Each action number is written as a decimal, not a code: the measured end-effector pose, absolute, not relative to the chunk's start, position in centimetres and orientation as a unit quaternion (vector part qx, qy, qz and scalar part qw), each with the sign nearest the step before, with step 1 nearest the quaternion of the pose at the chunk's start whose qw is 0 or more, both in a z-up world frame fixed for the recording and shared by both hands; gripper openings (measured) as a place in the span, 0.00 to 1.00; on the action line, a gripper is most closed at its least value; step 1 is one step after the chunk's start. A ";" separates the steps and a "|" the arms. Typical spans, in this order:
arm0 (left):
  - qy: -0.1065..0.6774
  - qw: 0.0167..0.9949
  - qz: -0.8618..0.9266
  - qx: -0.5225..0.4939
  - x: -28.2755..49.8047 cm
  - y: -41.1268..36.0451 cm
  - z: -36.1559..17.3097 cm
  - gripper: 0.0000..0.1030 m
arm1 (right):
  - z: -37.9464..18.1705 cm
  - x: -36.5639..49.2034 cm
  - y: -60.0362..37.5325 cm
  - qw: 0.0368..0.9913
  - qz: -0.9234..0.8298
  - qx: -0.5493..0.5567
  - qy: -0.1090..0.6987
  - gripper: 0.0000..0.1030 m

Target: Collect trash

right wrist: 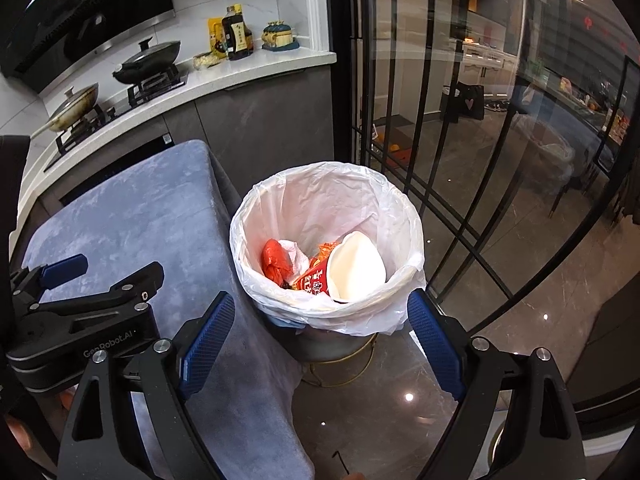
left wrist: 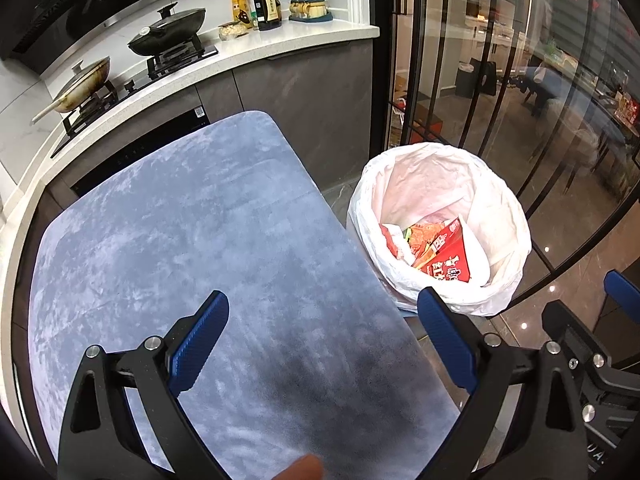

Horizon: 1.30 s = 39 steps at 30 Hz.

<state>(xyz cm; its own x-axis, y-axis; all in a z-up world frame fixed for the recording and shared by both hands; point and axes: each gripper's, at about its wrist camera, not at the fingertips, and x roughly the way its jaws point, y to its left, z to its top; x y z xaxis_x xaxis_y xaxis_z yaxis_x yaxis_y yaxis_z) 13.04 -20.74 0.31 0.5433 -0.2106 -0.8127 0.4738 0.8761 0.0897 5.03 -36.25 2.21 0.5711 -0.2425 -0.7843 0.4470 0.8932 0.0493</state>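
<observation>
The trash (right wrist: 320, 268) is seen lying inside the white-lined bin (right wrist: 280, 312) at the centre of the right wrist view: a red-and-white paper cup (right wrist: 352, 268) tipped on its side with its mouth showing, a crumpled red bag (right wrist: 274, 264) to its left, and orange wrappers between them. In the left wrist view the same bin (left wrist: 512, 280) is found at middle right, with red packaging (left wrist: 448, 256) visible in it. The bin is set on the dark glossy floor (right wrist: 380, 408), just beside the right edge of the bench (left wrist: 200, 220), which is covered in blue-grey cloth. The right tongs (right wrist: 322, 332) are held wide apart above the near rim of the bin, with nothing gripped. The left tongs (left wrist: 322, 338) are spread wide over the cloth, also with nothing gripped; they appear again at lower left of the right wrist view. A kitchen counter (left wrist: 280, 40) with two lidded pans (left wrist: 168, 32) is seen at upper left, and black-framed glass doors (right wrist: 460, 120) fill the right.
</observation>
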 end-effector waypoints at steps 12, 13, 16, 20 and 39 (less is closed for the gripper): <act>0.452 0.859 -0.179 0.158 13.0 -20.1 -0.3 0.88 | 2.4 4.8 -35.7 0.877 -0.183 0.102 0.433 0.82; 0.452 0.860 -0.178 0.158 12.9 -19.9 -0.3 0.88 | 2.4 4.7 -35.6 0.877 -0.182 0.099 0.434 0.82; 0.454 0.861 -0.171 0.155 12.5 -19.5 -0.2 0.88 | 2.4 4.5 -35.3 0.877 -0.175 0.093 0.437 0.82; 0.457 0.860 -0.166 0.152 12.1 -19.1 -0.2 0.88 | 2.4 4.4 -35.5 0.877 -0.169 0.095 0.439 0.82; 0.464 0.863 -0.146 0.136 11.2 -18.0 0.1 0.88 | 2.7 4.3 -34.5 0.882 -0.143 0.082 0.441 0.82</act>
